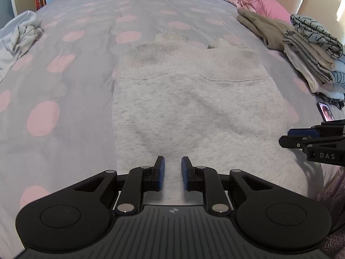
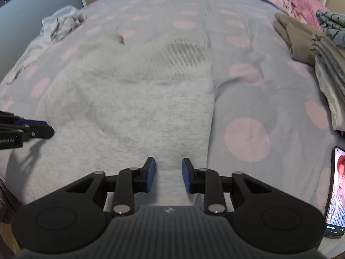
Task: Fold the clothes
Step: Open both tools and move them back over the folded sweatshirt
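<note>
Both grippers, left (image 1: 173,168) and right (image 2: 168,168), jaws narrowly parted, holding nothing. Grey sweatshirt (image 1: 189,112) lies flat on bed (image 1: 64,69) directly beneath/ahead, long axis running away from jaws. Each sits at a near corner, equally close.

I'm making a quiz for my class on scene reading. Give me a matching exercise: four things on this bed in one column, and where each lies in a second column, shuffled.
Things:
1. sweatshirt
2. phone
3. folded stack
4. crumpled white clothes

Places:
A. far left edge of the bed
B. right side of the bed, near the pink pillow
C. spread flat in the middle, just ahead of both claws
D. near right edge, screen lit

Pairs: 1-C, 2-D, 3-B, 4-A
</note>
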